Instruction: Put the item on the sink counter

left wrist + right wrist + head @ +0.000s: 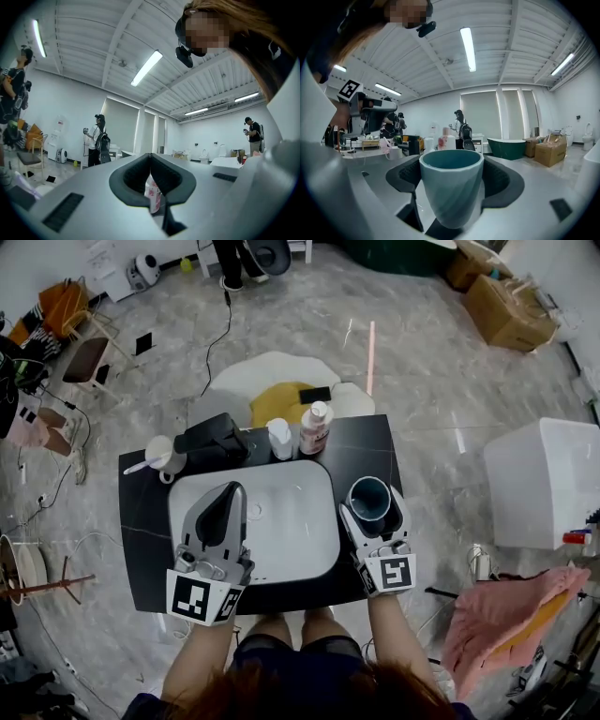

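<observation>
Fingers (502, 180) of the right gripper (373, 509) are clamped on either side of a teal cup (450, 192), and the cup stands upright between them, mouth up, filling the gap completely. From the head view, that cup sits over the dark surface (145, 521) just to the right of the white sink (281, 540), near the front edge, so it is in the zone the task asks for. Whether its base is resting on the surface or hanging a touch above it, the pictures do not settle. Going by that, the placing looks close to done but not finished: the cup is where it belongs, yet it is in the grip and not standing free, so what is left is having its base on the surface and the fingers let go. Over on the other side, the left gripper (228, 495) hovers above the sink with its fingers (129, 180) closed tip to tip, holding nothing; the pink-labelled bottle (316, 427) seen through the gap is far off at the back. Back there too, a white bottle (279, 439), a black box (211, 442) and a mug with a toothbrush (161, 457) line the rear of the surface.
</observation>
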### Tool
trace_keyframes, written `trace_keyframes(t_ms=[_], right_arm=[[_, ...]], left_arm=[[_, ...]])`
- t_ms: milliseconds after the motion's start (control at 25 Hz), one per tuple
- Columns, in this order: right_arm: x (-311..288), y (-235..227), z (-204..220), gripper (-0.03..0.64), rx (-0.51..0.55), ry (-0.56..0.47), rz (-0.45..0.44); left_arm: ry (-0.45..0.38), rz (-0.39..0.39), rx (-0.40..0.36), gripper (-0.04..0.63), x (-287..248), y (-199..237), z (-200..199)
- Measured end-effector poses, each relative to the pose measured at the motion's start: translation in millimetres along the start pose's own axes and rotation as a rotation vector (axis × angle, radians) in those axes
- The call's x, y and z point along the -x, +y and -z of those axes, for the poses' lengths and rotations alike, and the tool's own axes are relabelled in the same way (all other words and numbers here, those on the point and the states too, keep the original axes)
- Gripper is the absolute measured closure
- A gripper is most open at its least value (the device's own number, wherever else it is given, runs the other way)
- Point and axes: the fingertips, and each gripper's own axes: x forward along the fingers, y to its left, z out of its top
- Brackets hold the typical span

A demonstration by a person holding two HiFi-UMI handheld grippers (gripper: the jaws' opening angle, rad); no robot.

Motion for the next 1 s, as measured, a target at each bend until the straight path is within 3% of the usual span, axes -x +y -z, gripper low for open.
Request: trace_keyframes(t_ms=[480,800,1000], right_arm=[[-11.1,3.2,32.9,0.212,-0.048,0.028,0.007],[1.1,1.7,43.8,0.207,-0.04,0.102,0.045],[1.0,11.3,35.8,0.149,-0.035,0.085,0.007]], left_arm=[[0.044,-0.01,-0.019,0.574,-1.3,5.5,12.3],[0.052,0.0,-0.018,0.574,1.5,3.8,11.6],[0.05,0.009,-0.015,0.574,5.8,1.2,9.2]])
